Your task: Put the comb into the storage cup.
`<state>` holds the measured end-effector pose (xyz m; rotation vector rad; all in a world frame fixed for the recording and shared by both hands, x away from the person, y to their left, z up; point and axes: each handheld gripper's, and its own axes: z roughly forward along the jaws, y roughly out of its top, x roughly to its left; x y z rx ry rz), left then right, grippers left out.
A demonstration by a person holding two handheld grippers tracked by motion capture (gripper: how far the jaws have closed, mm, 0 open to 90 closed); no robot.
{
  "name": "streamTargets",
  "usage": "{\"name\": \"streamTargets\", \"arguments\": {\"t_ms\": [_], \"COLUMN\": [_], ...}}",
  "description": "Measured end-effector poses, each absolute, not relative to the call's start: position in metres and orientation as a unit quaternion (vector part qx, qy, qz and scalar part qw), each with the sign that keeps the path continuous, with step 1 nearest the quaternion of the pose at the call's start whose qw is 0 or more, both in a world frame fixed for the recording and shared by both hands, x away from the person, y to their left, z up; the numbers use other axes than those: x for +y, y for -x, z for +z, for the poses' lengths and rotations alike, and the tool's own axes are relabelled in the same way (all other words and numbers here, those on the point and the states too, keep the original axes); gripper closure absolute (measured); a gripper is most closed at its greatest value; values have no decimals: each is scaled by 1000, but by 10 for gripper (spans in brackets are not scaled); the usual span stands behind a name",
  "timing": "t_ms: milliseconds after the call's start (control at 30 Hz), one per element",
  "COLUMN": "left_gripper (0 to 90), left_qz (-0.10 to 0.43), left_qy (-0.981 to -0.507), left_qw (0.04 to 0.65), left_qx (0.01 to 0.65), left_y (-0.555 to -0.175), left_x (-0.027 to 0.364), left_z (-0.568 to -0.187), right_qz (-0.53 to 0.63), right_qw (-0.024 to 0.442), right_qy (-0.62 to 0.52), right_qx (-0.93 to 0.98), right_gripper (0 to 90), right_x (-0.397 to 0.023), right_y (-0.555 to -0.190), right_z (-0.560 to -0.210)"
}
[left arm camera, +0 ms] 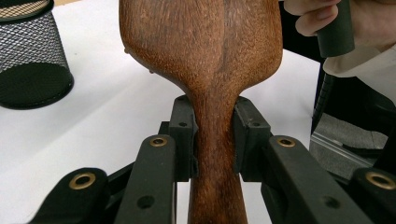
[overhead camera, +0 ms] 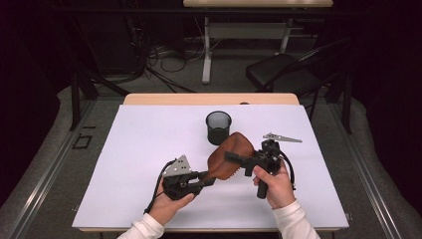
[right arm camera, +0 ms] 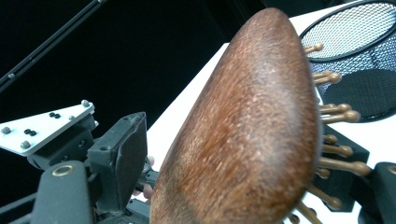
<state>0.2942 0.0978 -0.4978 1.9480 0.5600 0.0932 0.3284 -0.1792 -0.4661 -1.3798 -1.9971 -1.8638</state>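
Note:
A brown wooden hairbrush [overhead camera: 226,159] hangs just above the white table [overhead camera: 149,149], near its front middle. My left gripper [overhead camera: 211,178] is shut on the narrow handle; in the left gripper view both pads press the neck of the brush [left arm camera: 205,46], with my left gripper [left arm camera: 214,135] centred on it. My right gripper [overhead camera: 234,162] comes in from the right and stands open around the brush head. In the right gripper view the rounded wooden back [right arm camera: 252,130] lies between my right gripper [right arm camera: 233,163] jaws, bristles toward the right jaw, with a gap at the left pad.
A black mesh cup [overhead camera: 218,127] stands upright just behind the brush, close to its tip [left arm camera: 32,60] [right arm camera: 355,70]. A black chair [overhead camera: 283,69] and cables lie on the floor beyond the table's far wooden edge [overhead camera: 209,98].

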Motion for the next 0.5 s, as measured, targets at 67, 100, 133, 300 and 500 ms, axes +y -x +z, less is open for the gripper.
{"name": "streamTargets", "arguments": {"t_ms": [67, 100, 133, 300, 500], "left_gripper": [727, 726, 727, 727, 727], "left_qz": [40, 40, 40, 40, 41], "left_qy": [-817, -817, -816, -817, -820], "left_qw": [526, 526, 526, 525, 521], "left_qx": [233, 233, 236, 235, 233], "left_y": [-295, -295, -295, -295, -296], "left_x": [98, 98, 98, 98, 97], "left_z": [-498, -498, -499, -499, -501], "right_qz": [-606, -606, -605, -604, -596], "right_qw": [42, 43, 44, 46, 51], "right_qy": [450, 450, 451, 452, 458], "right_qx": [-654, -655, -654, -655, -657], "right_gripper": [217, 217, 221, 236, 261], "right_x": [-179, -179, -179, -180, -181], "right_y": [-329, -329, -329, -330, -331], "right_z": [-466, -467, -467, -467, -469]}}
